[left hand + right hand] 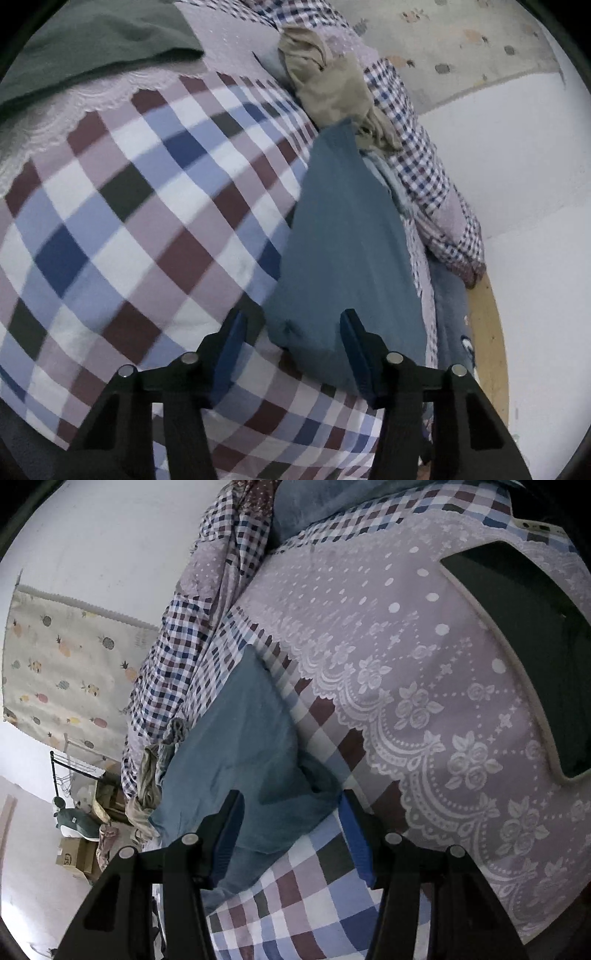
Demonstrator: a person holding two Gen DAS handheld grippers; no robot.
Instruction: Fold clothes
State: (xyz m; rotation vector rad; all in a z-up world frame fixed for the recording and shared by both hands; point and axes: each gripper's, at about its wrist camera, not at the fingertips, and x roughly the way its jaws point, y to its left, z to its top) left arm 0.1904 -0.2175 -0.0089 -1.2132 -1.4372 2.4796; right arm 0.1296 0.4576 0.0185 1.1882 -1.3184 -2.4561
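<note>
A teal garment lies folded in a long strip on the checked bed sheet, near the bed's wall side. My left gripper is open, and the strip's near corner sits between its blue pads without being pinched. In the right wrist view the same teal garment runs away from the camera. My right gripper is open over its rumpled near end, with the cloth lying loose between the fingers.
A crumpled khaki garment lies past the teal strip, beside a bunched small-check quilt. A dark green garment rests on a white lace cloth. The wooden bed edge meets a white wall. Boxes and a rack stand beyond.
</note>
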